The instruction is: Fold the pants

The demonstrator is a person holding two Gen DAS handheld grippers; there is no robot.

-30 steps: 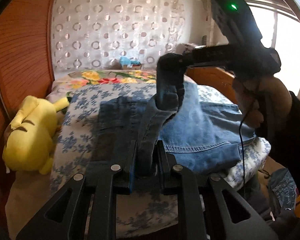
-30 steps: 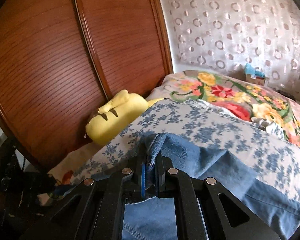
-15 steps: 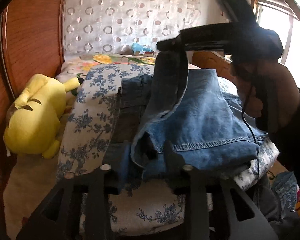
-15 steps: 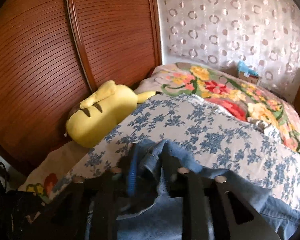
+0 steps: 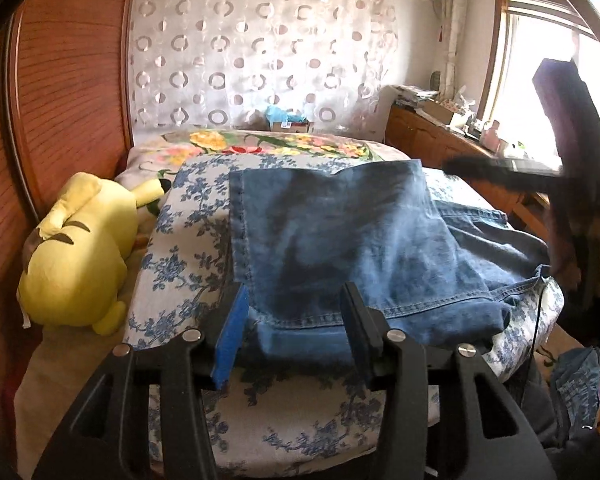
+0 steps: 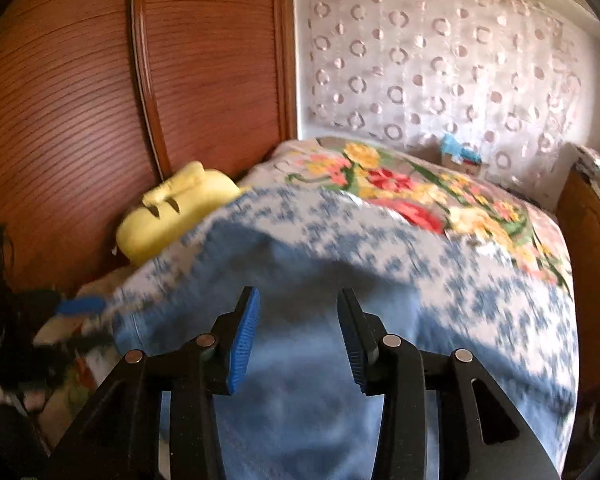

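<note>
Blue denim pants [image 5: 352, 248] lie folded on a blue-flowered quilt [image 5: 188, 248] on the bed, the leg part laid over the waist part. My left gripper [image 5: 296, 304] is open and empty at the near edge of the fold, its jaws apart on either side of the denim. My right gripper [image 6: 296, 312] is open and empty above the pants [image 6: 300, 380], which are blurred in that view. The right gripper [image 5: 500, 168] also shows in the left wrist view, lifted at the right with the hand behind it.
A yellow plush toy [image 5: 80, 252] lies left of the quilt against a wooden wardrobe [image 6: 100, 100]. A flowered bedspread [image 5: 260, 144] lies behind. A wooden bedside unit [image 5: 440, 136] and window stand at the right. More denim [image 5: 576, 384] lies on the floor, right.
Both grippers have opened and let go of the pants leg, which now lies flat over the waist part. The right gripper has lifted away to the right.
</note>
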